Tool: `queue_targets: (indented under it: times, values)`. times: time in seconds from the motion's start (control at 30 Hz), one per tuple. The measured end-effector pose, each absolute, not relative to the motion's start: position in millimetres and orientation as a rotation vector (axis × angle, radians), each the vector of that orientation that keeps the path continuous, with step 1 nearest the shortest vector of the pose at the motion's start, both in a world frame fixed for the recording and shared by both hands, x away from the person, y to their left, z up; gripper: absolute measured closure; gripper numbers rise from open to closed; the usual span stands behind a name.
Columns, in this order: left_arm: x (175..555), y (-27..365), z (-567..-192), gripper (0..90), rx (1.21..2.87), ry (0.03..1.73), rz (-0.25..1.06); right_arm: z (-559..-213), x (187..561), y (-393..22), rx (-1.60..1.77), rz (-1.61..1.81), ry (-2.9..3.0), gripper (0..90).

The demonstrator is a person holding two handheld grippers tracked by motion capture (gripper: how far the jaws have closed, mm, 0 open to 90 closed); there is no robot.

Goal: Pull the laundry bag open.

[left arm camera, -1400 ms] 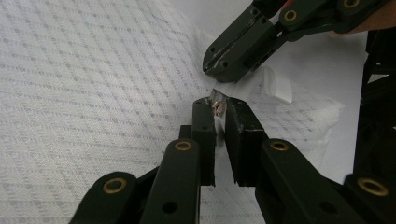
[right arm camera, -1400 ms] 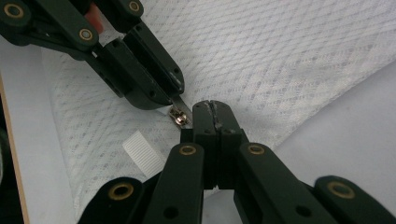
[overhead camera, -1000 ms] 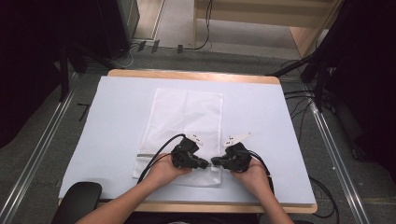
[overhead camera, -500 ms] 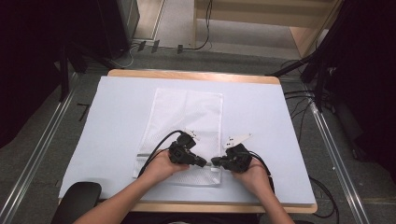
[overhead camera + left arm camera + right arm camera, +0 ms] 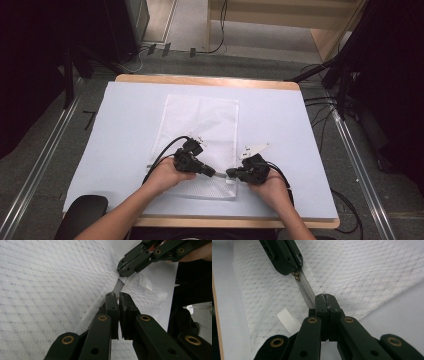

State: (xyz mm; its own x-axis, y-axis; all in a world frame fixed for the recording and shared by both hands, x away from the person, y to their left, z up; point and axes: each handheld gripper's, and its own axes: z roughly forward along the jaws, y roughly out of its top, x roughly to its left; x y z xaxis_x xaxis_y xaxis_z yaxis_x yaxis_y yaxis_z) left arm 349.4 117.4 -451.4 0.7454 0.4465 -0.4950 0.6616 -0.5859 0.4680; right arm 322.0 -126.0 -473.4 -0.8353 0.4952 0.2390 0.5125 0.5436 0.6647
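Left gripper (image 5: 218,174) is clamped tight on the zipper pull (image 5: 297,276), while the right gripper (image 5: 231,173) pinches the bag's corner to anchor it, so the zipper (image 5: 306,291) stretches taut. The white mesh bag (image 5: 200,120) lies flat toward the tabletop's (image 5: 125,125) near edge.

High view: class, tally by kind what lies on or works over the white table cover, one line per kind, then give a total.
White mesh zip bag: 1
Black grippers, left gripper and right gripper, both shut on the bag's zip: 2
Hands holding them, one hand and the other hand: 2
Total: 5
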Motion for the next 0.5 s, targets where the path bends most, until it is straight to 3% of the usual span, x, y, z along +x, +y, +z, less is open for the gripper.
queue_targets:
  times: [0.5]
  values:
    - [353,146,-442,88.1,2.291,0.852,-0.427,-473,324,-126,-0.884,-1.177,-2.728,90.0]
